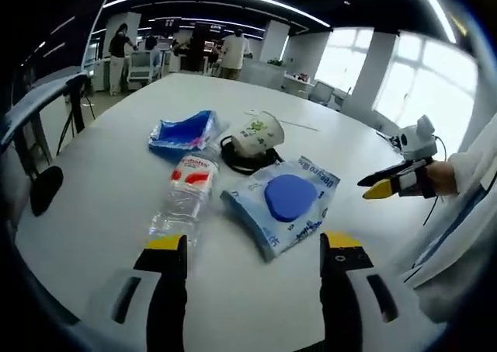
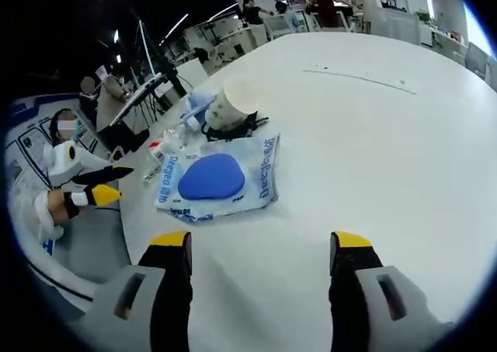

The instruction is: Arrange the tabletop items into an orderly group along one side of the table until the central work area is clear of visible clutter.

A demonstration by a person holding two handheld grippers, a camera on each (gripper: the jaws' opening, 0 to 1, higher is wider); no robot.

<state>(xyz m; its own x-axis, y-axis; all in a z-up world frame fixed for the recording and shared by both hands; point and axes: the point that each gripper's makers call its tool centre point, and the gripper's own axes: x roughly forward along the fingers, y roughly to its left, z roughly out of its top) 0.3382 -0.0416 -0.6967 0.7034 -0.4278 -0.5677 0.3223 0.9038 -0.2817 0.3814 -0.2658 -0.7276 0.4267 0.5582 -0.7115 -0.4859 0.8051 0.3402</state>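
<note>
— Seen on the white tabletop from the left gripper view?
— Clear water bottle lying on its side, red label up. Just right of it, a pale blue wipes pack with a round blue lid. Behind both, a paper cup tipped over on a black cable, and a blue packet to the left.
— Left gripper?
— Spread wide, empty, short of bottle and pack.
— Right gripper?
— Also spread, holding nothing, hovering over bare tabletop near the wipes pack.
— Other gripper entering from the left in the right gripper view?
— Yellow-tipped, slightly parted, off the tabletop edge.
</note>
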